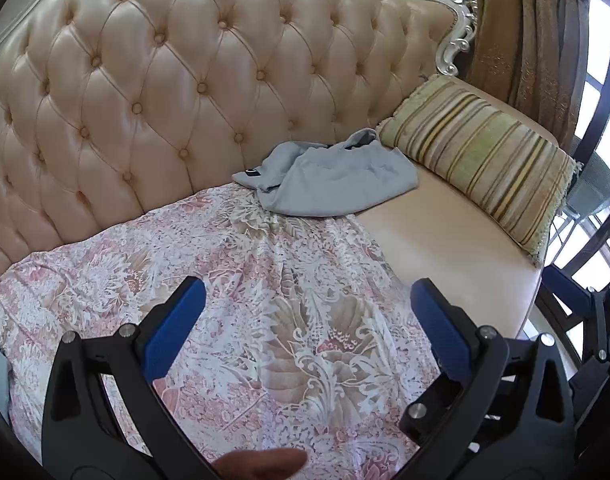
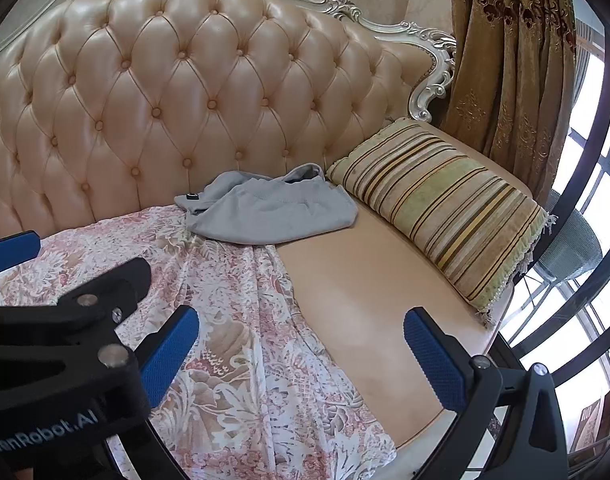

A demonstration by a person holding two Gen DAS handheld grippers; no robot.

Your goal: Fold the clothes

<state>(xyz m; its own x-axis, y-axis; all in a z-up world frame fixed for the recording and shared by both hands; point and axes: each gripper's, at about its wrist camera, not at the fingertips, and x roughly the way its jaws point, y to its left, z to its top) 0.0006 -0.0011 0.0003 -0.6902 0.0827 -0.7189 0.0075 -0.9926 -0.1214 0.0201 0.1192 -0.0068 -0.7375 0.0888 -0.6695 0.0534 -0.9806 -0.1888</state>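
A: Left wrist view: left gripper (image 1: 307, 334) spread wide and empty above the floral cover (image 1: 241, 280).
B: Right gripper (image 2: 301, 354) likewise, holding nothing. Grey garment (image 2: 273, 210) lies crumpled by the backrest; reach it, pinch 2 corners, spread flat.

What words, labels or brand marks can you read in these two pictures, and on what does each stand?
"nRobot.AI", start cut off: white print on the black body of the left gripper, right wrist view.
Small dark tag on the grey garment: too small to read.
Nothing else carries text.
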